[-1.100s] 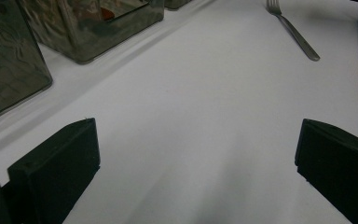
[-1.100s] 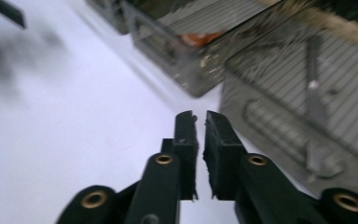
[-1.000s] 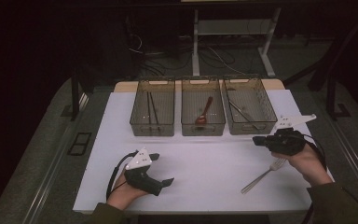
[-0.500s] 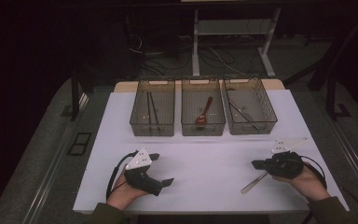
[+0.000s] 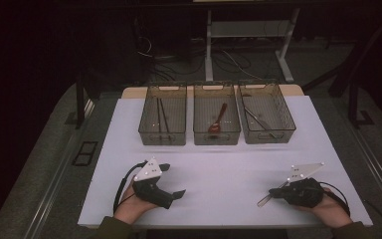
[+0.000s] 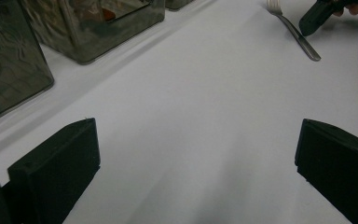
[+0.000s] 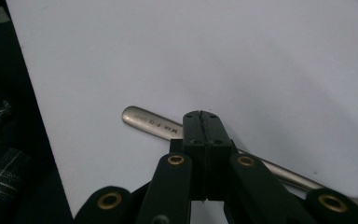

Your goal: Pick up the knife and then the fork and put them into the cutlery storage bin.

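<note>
A metal fork lies on the white table near its front right; the fork has its handle end pointing toward the table's edge. My right gripper is low over that handle, and in the right gripper view its jaws are pressed together with the handle passing underneath them, nothing between. My left gripper rests at the front left, open wide, with bare table between its jaws. The left gripper view has the fork and the right gripper far off.
Three clear bins stand in a row at the back: the left bin holds thin dark sticks, the middle bin a red spoon, the right bin metal utensils. White table stretches between bins and grippers.
My right hand has come down and back toward the front edge, from beside the right bin to over the fork's handle. The left hand has stayed put.
</note>
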The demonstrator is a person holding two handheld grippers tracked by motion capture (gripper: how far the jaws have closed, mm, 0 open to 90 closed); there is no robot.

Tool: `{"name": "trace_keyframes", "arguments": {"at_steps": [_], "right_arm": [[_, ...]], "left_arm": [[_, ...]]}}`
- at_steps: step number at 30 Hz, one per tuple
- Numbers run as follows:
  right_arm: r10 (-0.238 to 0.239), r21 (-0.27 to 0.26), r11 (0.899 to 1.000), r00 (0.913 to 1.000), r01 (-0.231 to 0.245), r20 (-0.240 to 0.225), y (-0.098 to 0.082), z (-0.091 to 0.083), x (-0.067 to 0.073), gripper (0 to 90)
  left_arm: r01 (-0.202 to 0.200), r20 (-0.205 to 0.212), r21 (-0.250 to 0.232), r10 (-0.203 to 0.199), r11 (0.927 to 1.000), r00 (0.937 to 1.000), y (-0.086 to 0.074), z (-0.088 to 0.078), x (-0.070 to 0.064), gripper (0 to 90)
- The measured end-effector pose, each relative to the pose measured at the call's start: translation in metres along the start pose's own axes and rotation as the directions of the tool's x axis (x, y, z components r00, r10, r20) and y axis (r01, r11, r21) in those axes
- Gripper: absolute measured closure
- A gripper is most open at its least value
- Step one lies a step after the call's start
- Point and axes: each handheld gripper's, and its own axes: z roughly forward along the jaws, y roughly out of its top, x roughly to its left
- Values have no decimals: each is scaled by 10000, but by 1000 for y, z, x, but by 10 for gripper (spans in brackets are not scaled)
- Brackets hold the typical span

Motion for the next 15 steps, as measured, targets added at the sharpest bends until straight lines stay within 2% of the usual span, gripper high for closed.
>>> {"name": "trace_keyframes", "arguments": {"at_steps": [6, 9, 15], "right_arm": [[-167, -26, 9999, 9998, 167, -98, 1, 2, 2, 889], [-256, 181, 9995, 9996, 258, -108, 0, 2, 3, 889], [-267, 44, 9996, 9996, 267, -86, 2, 6, 4, 889]], "left_arm": [[-5, -9, 10, 5, 10000, 10000, 0, 0, 0, 0], [15, -16, -14, -15, 10000, 10000, 0, 0, -1, 0], [-14, -19, 15, 14, 10000, 10000, 0, 0, -1, 0]]}}
